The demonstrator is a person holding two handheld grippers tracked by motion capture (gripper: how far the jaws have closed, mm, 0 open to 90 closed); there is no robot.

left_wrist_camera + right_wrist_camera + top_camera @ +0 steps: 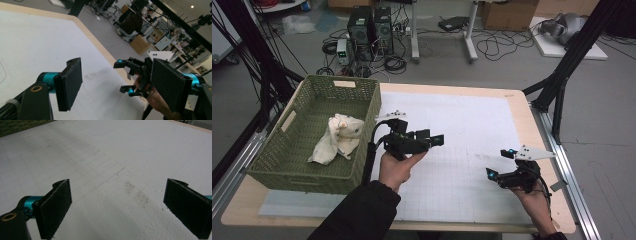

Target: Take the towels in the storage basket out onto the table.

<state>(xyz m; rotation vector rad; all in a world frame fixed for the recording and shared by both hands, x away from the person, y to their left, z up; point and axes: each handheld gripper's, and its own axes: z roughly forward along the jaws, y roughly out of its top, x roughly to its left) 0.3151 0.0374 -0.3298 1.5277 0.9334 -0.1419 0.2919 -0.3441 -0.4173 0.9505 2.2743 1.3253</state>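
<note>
At the left of the high view, a green woven basket [302, 137] sits on the table [517, 100], and a cream cloth [338, 137] lies crumpled on its floor, nearer the right wall than the left. Just right of the basket, near the middle of the frame, the left gripper [436, 138] is held above the white mat [462, 125], pointing toward the right; its jaws stand apart with nothing between them. In the left gripper view the two black pads are well separated, with the bare mat and the table's wooden edge showing in the gap. At the lower right of the high view, the right gripper [498, 164] is held low over the mat, pointing left, jaws spread wide and holding nothing. The right gripper view shows its pads at the far left and far right of the frame, over a patch of dark specks [138, 193] on the mat. The two grippers are well apart from each other.
</note>
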